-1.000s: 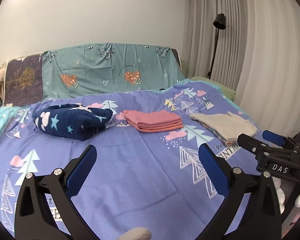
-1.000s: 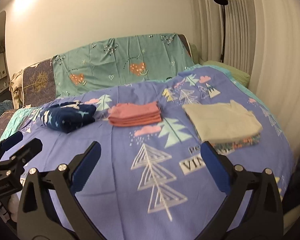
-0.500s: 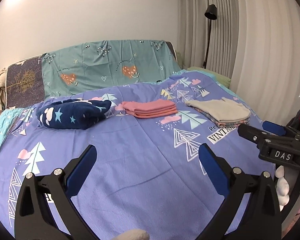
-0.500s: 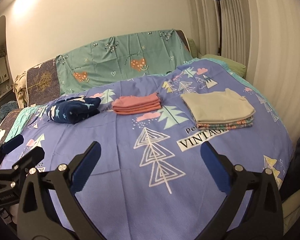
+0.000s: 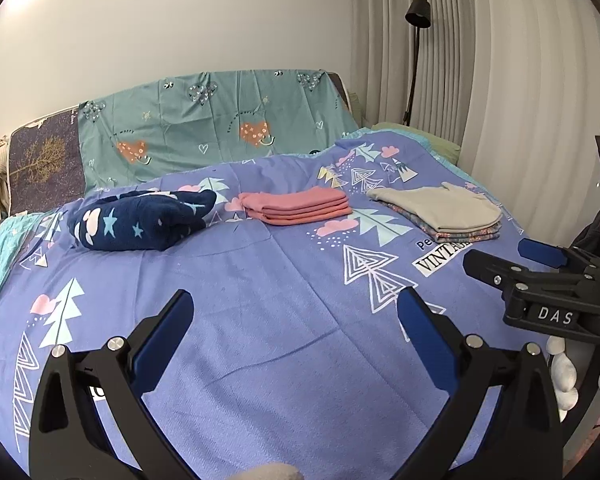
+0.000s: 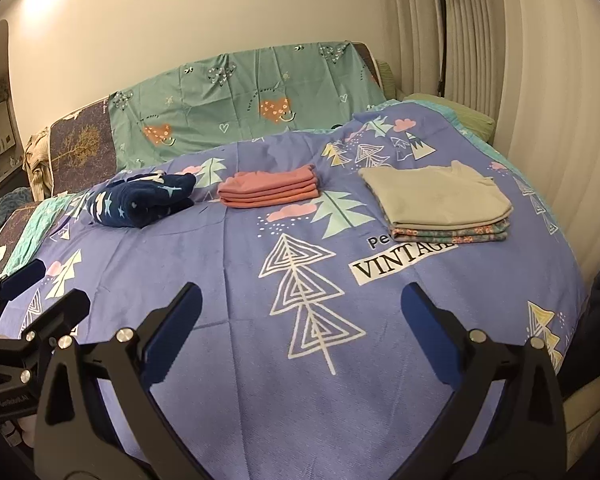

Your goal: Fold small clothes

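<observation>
Three folded piles lie in a row across the far half of the bed. A navy star-print garment (image 5: 140, 218) (image 6: 142, 200) is at the left, a pink folded piece (image 5: 298, 206) (image 6: 270, 188) in the middle. At the right a beige top (image 5: 440, 206) (image 6: 432, 196) rests on a floral garment (image 6: 452, 235). My left gripper (image 5: 296, 320) is open and empty, well short of the piles. My right gripper (image 6: 300, 316) is also open and empty. Each shows in the other's view, the right one (image 5: 512, 258) at the right edge and the left one (image 6: 48, 288) at the left edge.
The blue bedspread (image 5: 260, 300) with tree prints covers the bed. A teal heart-print sheet (image 5: 220, 120) drapes the headboard. A black floor lamp (image 5: 416, 52) stands by pale curtains (image 5: 520, 80) at the right. A green pillow (image 6: 460, 114) lies at the far right corner.
Both grippers have drawn back from the piles and stay open. More bare bedspread now shows in front of them.
</observation>
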